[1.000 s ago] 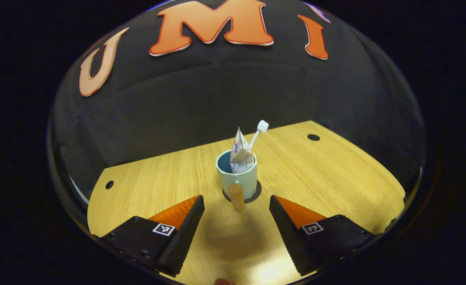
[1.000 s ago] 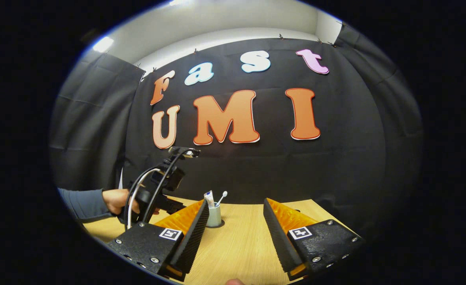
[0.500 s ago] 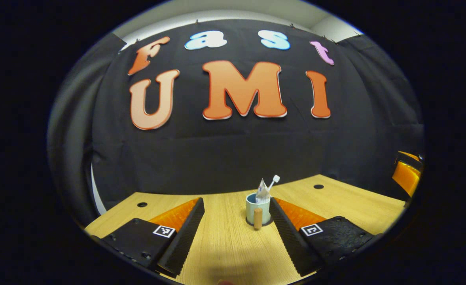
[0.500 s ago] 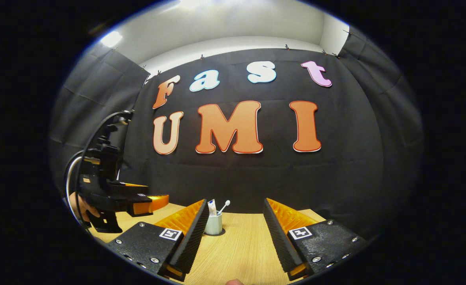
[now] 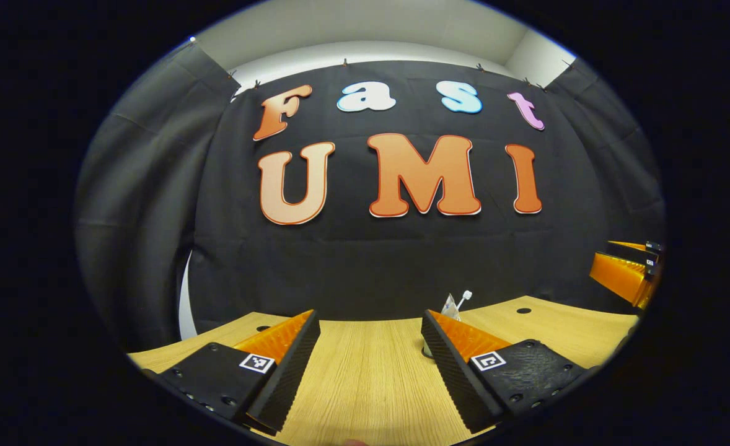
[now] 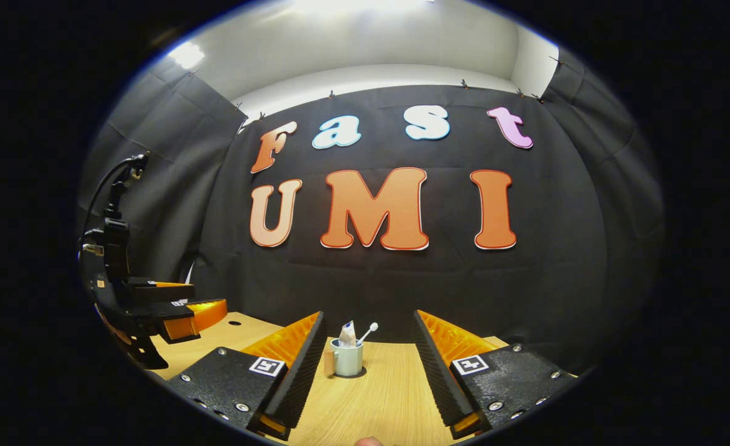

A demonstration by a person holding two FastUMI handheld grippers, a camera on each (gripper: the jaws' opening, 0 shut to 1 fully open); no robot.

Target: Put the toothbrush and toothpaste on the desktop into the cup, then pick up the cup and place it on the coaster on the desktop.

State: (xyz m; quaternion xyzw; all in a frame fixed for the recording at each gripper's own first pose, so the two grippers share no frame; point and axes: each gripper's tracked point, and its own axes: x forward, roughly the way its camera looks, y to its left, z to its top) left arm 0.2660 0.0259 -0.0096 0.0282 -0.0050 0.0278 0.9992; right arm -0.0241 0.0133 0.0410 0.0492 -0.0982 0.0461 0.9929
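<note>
A: We log the cup (image 6: pixel 347 359) upright on the wooden desktop (image 6: pixel 390 396), seated on the dark round coaster (image 6: pixel 357 373). Toothpaste (image 6: pixel 347 335) and toothbrush (image 6: pixel 367 332) both stand inside it, the brush head leaning to the right above the rim. A wooden handle sticks out on the cup's left side.

B: Agreed. State of the right gripper (image 6: pixel 368 362)?

A: We see its 2 fingers spread wide apart with nothing between them but bare desktop; the cup sits farther off, in the gap's line of sight, touching neither finger.

B: And the left gripper (image 5: pixel 370 356)?

A: Same: spread wide and holding nothing. In the left gripper view its right-hand finger stands in front of the cup, so we see just the toothpaste (image 5: pixel 449 306) top and toothbrush (image 5: pixel 463 298) head above that finger.

B: Other items around?

A: In the right gripper view, the left gripper (image 6: pixel 182 310) hangs at the far left above the desktop, well apart from the cup, with a cable arching over its body. In the left gripper view, the right gripper (image 5: pixel 625 272) shows at the far right edge. We note 2 round holes in the desktop (image 5: pixel 365 378), near the back edge. Black cloth wall (image 6: pixel 402 291) behind.
</note>
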